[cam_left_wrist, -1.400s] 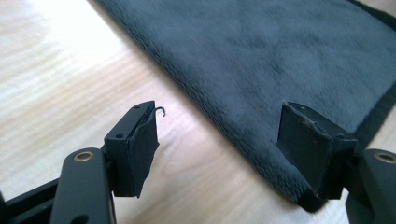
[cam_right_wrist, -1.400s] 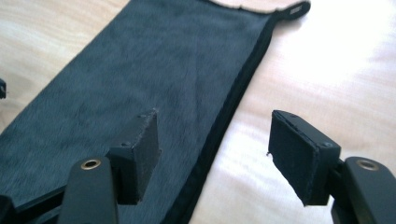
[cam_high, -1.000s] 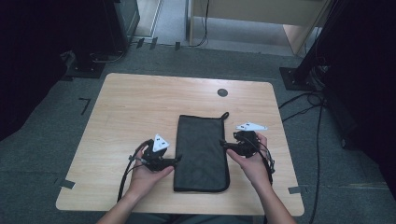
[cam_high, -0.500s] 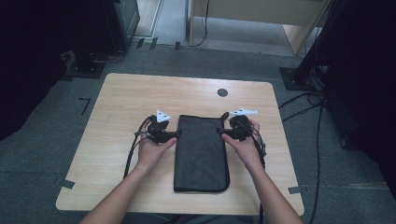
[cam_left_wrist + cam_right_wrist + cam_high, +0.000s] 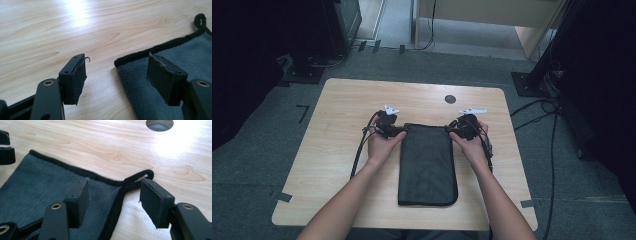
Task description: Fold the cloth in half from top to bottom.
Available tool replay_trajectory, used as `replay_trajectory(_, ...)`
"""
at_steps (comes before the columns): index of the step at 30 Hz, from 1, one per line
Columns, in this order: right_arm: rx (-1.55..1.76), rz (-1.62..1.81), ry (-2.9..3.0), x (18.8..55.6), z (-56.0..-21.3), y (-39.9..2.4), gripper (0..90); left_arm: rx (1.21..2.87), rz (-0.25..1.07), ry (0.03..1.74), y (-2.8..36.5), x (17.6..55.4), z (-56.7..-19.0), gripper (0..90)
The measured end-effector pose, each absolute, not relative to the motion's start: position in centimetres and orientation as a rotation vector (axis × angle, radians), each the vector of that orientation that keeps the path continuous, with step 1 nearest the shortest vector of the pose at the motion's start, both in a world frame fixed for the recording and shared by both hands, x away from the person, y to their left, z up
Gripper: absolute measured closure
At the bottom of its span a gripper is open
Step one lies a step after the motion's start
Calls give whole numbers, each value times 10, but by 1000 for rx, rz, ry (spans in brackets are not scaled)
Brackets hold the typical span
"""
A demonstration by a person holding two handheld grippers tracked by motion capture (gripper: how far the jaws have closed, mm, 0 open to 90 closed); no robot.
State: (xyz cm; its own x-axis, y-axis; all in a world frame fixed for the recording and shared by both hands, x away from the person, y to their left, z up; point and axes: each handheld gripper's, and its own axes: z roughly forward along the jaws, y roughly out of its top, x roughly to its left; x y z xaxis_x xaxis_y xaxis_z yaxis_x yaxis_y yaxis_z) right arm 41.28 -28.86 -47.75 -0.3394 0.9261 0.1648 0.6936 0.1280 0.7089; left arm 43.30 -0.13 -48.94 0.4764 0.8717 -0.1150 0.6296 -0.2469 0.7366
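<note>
Item: dark grey folded towel, plush nap, black bound hem, lying flat on the light wooden table; long axis runs from the middle of the table toward the near edge, where its rounded lower corners stop just short of that edge; a small black hanging loop sits at its far right corner. Left gripper: held in the person's left hand at the towel's far left corner, jaws parted and not clamped, having just been closing a little; in the left gripper view one black pad stands over bare wood just beside the hem and the other pad over the nap, so the corner lies between them unpressed. Right gripper: held in the right hand at the towel's far right corner, jaws likewise parted, having just been closing; in the right gripper view one pad stands over the cloth and the other over wood just outside the hem, beside the loop, the corner between them ungripped. Accessory items: round dark grommet set in the table near its far edge, right of centre; black cables trailing from the left gripper toward the near edge.
</note>
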Motion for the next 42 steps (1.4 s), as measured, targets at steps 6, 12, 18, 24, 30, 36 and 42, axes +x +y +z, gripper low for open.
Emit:
replay_trajectory(6,1630,1042,2071,427,-489,-294,421,1980,393,1290,-6,452,-497,334)
replay_trajectory(12,1666,1102,2070,435,-503,-298,462,1962,335,1307,-3,462,-503,458)
replay_trajectory(18,1641,1104,2099,437,-513,-295,483,1990,308,1297,-6,463,-508,535)
replay_trajectory(24,1625,1142,2114,438,-514,-293,545,2024,302,1266,-9,461,-508,590)
replay_trajectory(30,1603,1155,2155,437,-515,-290,743,2037,268,1234,-10,459,-508,739)
replay_trajectory(36,1525,1114,2183,436,-514,-286,803,2062,261,1174,-5,456,-505,864)
replay_trajectory(42,1485,1113,2177,436,-512,-274,818,2041,275,1184,9,461,-499,878)
